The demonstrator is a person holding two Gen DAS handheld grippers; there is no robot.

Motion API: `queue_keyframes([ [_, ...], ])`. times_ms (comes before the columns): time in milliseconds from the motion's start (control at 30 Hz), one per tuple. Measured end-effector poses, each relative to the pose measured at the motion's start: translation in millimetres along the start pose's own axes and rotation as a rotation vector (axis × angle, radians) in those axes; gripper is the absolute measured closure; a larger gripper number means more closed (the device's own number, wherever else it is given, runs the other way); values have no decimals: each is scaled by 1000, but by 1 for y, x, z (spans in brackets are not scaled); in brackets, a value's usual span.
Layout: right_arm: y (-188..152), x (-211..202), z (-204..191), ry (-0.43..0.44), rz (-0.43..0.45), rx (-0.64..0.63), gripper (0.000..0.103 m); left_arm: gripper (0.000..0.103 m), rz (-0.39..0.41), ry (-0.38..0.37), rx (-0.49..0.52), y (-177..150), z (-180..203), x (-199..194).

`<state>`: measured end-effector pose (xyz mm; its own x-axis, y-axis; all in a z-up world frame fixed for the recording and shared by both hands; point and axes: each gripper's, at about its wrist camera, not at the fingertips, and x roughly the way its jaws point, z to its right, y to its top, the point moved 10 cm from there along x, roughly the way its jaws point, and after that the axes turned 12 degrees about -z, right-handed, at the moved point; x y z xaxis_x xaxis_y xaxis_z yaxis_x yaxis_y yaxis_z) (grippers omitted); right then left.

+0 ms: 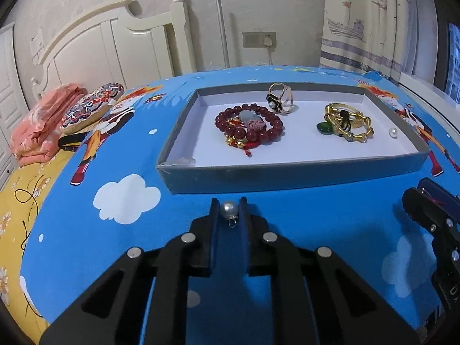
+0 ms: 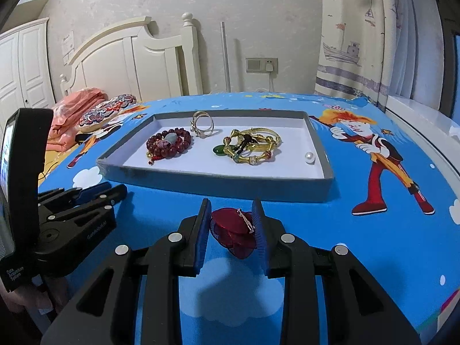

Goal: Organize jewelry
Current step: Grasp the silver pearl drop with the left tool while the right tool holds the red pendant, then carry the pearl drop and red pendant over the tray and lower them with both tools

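A grey tray (image 1: 287,176) with a white floor lies on the blue cartoon sheet. In it are a red bead bracelet (image 1: 248,126), a gold ring with a black flower (image 1: 280,99), gold bangles (image 1: 349,122) and a loose pearl (image 1: 393,132). My left gripper (image 1: 228,210) is shut on a pearl pendant (image 1: 229,210), just in front of the tray's near wall. My right gripper (image 2: 231,224) is shut on a dark red fabric flower brooch (image 2: 235,230), also in front of the tray (image 2: 218,179). The left gripper shows in the right wrist view (image 2: 86,198).
A folded pink blanket (image 1: 40,126) and a patterned pouch (image 1: 92,107) lie at the left on the bed. A white headboard (image 1: 115,37) and wall stand behind. A curtain (image 1: 365,20) hangs at the right.
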<state>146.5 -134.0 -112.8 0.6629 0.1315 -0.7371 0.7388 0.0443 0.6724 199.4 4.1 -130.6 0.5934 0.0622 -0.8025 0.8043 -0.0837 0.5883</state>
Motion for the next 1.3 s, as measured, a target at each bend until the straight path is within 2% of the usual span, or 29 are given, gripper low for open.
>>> queue_keyframes([
  [167,-2,-2,-2,-8,4,-13,74,90,33,-17,-50,-3,-8,-8],
  [467,-3,-5,-9,-35,10,-42,74,90,94,-51,-49,-19,1,-31],
  [733,3,-15,-9,-74,36,-51,74,90,107,-98,-68,-22,-5,-46],
  [1300,27,-21,-16,-88,76,-61,74,90,162,-93,-52,9,-5,-63],
])
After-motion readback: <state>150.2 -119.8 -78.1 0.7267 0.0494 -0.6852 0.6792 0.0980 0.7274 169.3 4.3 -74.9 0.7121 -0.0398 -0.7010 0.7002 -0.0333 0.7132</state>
